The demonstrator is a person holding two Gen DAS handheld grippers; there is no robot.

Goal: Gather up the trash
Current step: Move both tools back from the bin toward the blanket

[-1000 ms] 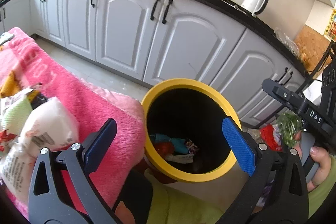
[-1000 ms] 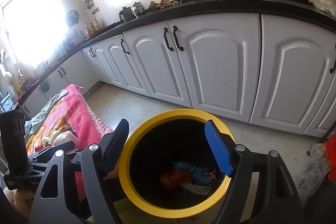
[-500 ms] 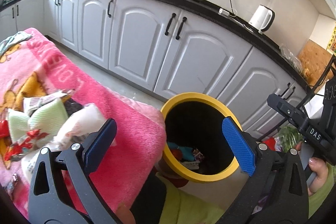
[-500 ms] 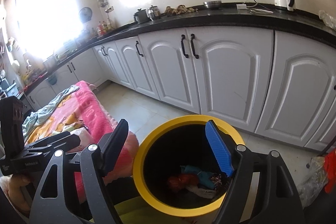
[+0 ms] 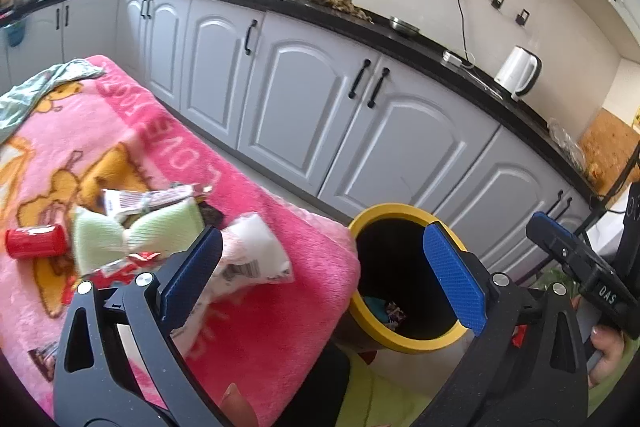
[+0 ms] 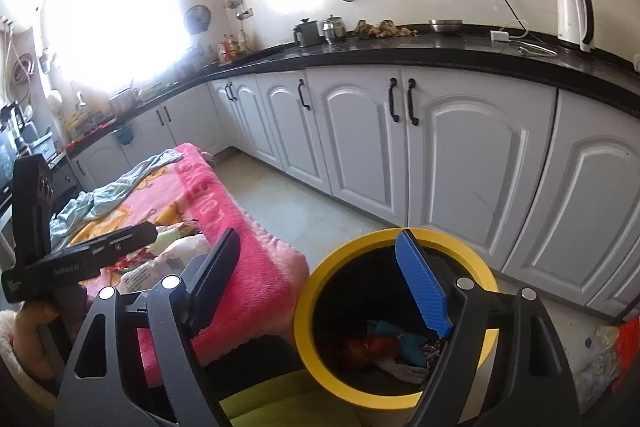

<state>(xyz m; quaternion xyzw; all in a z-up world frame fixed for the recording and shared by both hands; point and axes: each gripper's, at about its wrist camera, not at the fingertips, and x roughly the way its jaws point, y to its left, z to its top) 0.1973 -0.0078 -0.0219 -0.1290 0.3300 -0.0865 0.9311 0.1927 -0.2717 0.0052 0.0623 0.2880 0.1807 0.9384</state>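
A yellow-rimmed black bin (image 5: 404, 209) stands on the floor against a pink blanket (image 5: 260, 327). Red, teal and white trash (image 6: 380, 345) lies at its bottom. More trash sits on the blanket: a white plastic bag (image 5: 256, 259), a pale green packet (image 5: 136, 231) and a red can (image 5: 36, 241). My left gripper (image 5: 320, 251) hovers open over the blanket's corner and the bin, holding nothing. My right gripper (image 6: 318, 247) hangs above the bin (image 6: 320, 287), its jaws opening with nothing between them.
White cabinets (image 5: 304, 115) under a black counter (image 6: 440, 47) run behind the bin, with tiled floor (image 6: 304, 203) between. A white kettle (image 6: 574, 15) stands on the counter. A grey-green cloth (image 5: 36, 91) lies on the blanket's far end. Plastic bags (image 6: 608, 343) lie on the floor at right.
Both grippers have risen and drawn back from the bin, which now looks smaller and lower. The left view has swung left, bringing the trash pile on the blanket into sight. Both stay empty.
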